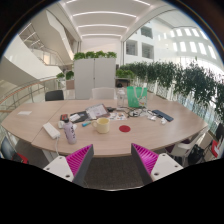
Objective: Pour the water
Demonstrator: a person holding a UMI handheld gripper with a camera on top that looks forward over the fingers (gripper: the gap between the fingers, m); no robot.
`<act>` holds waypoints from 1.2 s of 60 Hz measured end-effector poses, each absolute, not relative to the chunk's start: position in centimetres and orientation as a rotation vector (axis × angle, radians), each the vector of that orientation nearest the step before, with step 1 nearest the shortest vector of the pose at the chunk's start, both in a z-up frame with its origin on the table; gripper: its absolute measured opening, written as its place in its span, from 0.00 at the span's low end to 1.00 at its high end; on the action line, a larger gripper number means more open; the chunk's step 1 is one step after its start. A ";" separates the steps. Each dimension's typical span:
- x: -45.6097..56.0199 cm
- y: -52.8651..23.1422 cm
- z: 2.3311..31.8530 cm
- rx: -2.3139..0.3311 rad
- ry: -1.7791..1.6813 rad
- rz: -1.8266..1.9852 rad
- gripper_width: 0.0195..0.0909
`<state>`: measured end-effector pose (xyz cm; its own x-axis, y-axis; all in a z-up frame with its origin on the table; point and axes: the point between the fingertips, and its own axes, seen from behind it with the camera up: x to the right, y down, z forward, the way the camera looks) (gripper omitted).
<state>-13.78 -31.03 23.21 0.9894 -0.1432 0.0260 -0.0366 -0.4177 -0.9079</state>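
We hold the claw (pixel 112 162) spread and empty, well back from the desk (pixel 150 133), surveying before approach: far ahead and slightly right of its fingers stands the green pitcher (pixel 135 96), presumably the water vessel.

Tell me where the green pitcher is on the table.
In the gripper view, the green pitcher stands at the far edge of the table, beyond the open gripper and to the right, past the red coaster and ahead of the plants.
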 end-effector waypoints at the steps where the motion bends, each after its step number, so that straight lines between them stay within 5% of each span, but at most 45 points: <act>1: -13.9 -31.2 23.2 -2.000 0.128 -0.121 0.89; 16: -16.2 -29.5 21.9 -1.943 0.022 -0.093 0.89; 27: -21.5 -25.9 15.8 -1.922 -0.055 0.046 0.89; 46: -34.1 -8.5 8.1 -1.853 -0.093 0.189 0.89; 57: -35.9 -0.4 7.4 -1.795 -0.059 0.098 0.89; 60: -35.9 1.2 7.1 -1.787 -0.049 0.080 0.84; 64: -35.7 2.2 6.7 -1.780 -0.038 0.047 0.50; 72: -36.1 2.2 7.1 -1.734 -0.056 0.019 0.48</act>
<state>-36.11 2.15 7.09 0.9987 0.0481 0.0193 0.0269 -0.1618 -0.9865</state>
